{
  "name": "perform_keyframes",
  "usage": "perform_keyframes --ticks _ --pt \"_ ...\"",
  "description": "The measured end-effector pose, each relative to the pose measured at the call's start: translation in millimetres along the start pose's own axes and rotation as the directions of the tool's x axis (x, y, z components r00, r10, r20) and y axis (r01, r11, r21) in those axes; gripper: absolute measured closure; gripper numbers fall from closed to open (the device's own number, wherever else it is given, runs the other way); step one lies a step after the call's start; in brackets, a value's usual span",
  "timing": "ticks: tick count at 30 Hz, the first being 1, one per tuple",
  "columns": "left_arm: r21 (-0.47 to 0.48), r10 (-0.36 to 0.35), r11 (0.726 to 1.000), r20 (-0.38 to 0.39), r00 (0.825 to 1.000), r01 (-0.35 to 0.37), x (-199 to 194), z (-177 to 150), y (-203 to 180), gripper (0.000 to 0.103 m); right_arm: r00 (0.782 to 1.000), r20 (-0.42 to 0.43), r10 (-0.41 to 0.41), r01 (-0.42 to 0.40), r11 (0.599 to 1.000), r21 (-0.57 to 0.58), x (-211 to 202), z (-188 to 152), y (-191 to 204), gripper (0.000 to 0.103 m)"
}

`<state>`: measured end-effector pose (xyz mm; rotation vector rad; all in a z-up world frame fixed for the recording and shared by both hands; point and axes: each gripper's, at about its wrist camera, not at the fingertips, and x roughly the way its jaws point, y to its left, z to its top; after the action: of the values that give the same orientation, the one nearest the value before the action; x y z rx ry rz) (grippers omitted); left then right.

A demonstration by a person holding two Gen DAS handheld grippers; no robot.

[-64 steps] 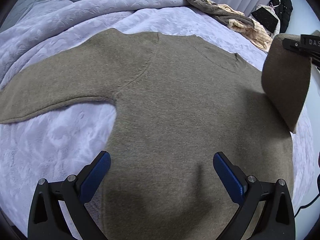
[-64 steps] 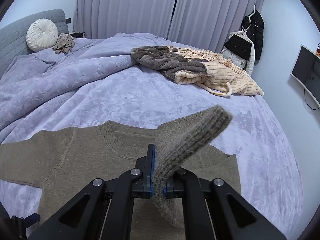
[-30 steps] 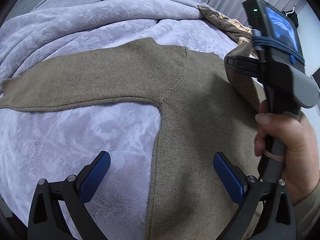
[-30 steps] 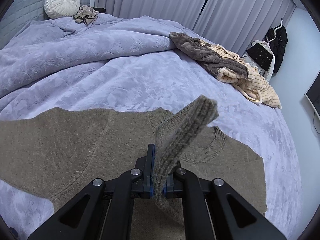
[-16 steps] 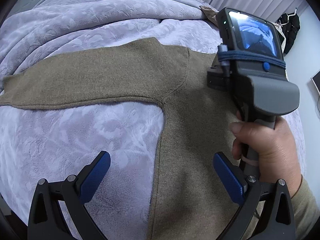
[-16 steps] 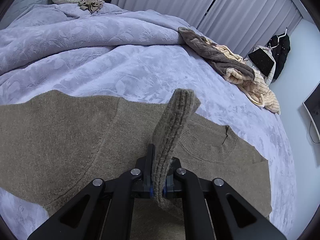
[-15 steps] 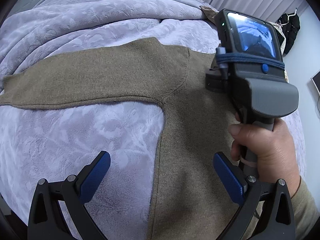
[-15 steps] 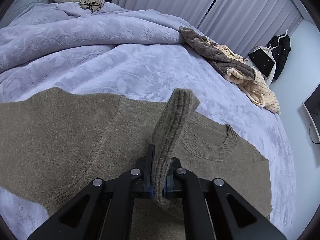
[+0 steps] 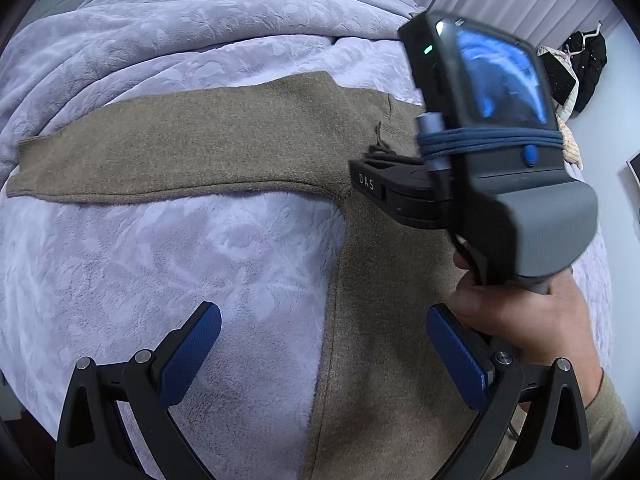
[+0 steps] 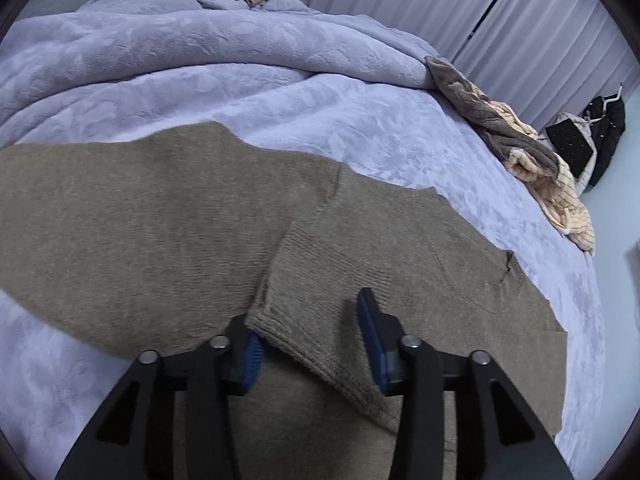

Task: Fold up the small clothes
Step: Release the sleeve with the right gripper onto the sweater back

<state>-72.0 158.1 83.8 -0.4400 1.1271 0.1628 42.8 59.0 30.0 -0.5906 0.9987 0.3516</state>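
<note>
Brown sweater (image 9: 224,160) spread flat on lilac blanket (image 9: 160,264), body running from near edge toward neckline, one sleeve (image 9: 160,156) stretched straight out sideways to the left. Other sleeve (image 10: 332,280) folded across the chest, ribbed cuff end lying between the pads of right gripper (image 10: 312,344). Right gripper parted, jaws clear of the knit on the right, left pad (image 10: 252,356) at the cuff's edge; nothing clamped. Seen from left wrist view, same tool (image 9: 492,152) hovering above the chest, held by a hand (image 9: 528,316). Left gripper (image 9: 320,356) wide open, empty, straddling sweater's side seam. Bare blanket left of the body below the outstretched sleeve. Rumpled duvet (image 10: 200,52) beyond; heap of clothes (image 10: 520,148) far right, well apart.
</note>
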Motion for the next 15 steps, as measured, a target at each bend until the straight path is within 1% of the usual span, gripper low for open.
perform_keyframes --ticks 3,5,6,7,8,9,11,12,15 --pt "-0.017 -0.007 1.0 0.001 1.0 0.007 -3 -2 3 0.0 0.991 0.054 0.119 -0.119 0.993 0.003 -23 3 0 0.042" --pt "-0.02 -0.003 1.0 -0.001 1.0 0.003 -3 -2 4 0.0 0.976 0.091 0.199 -0.203 0.979 0.032 -39 5 -9 0.04" --pt "-0.019 0.0 1.0 -0.001 1.0 0.0 -2 -1 4 0.0 0.969 0.115 0.218 -0.226 0.972 0.06 -45 5 -17 0.035" --pt "-0.018 0.003 1.0 -0.004 1.0 -0.003 -1 -1 3 0.0 0.966 0.134 0.222 -0.237 0.966 0.105 -50 4 -29 0.034" --pt "-0.019 0.004 1.0 -0.006 1.0 -0.004 0 0 2 0.0 0.967 0.143 0.212 -0.234 0.959 0.161 -50 2 -43 0.033" --pt "-0.02 0.003 1.0 -0.007 1.0 -0.003 0 0 2 0.0 0.973 0.139 0.187 -0.213 0.956 0.204 -48 0 -54 0.033" --pt "-0.019 -0.002 1.0 -0.006 1.0 0.001 0 0 1 0.0 0.993 0.079 0.091 -0.11 0.954 0.279 -31 -5 -75 0.033" --pt "-0.017 -0.003 1.0 -0.004 1.0 0.003 -1 0 0 0.0 0.998 0.038 0.059 -0.068 0.952 0.297 -20 -8 -82 0.033" --pt "-0.012 0.001 1.0 -0.002 1.0 -0.001 0 0 -1 0.0 0.999 -0.049 0.023 -0.007 0.951 0.31 10 -15 -91 0.033"
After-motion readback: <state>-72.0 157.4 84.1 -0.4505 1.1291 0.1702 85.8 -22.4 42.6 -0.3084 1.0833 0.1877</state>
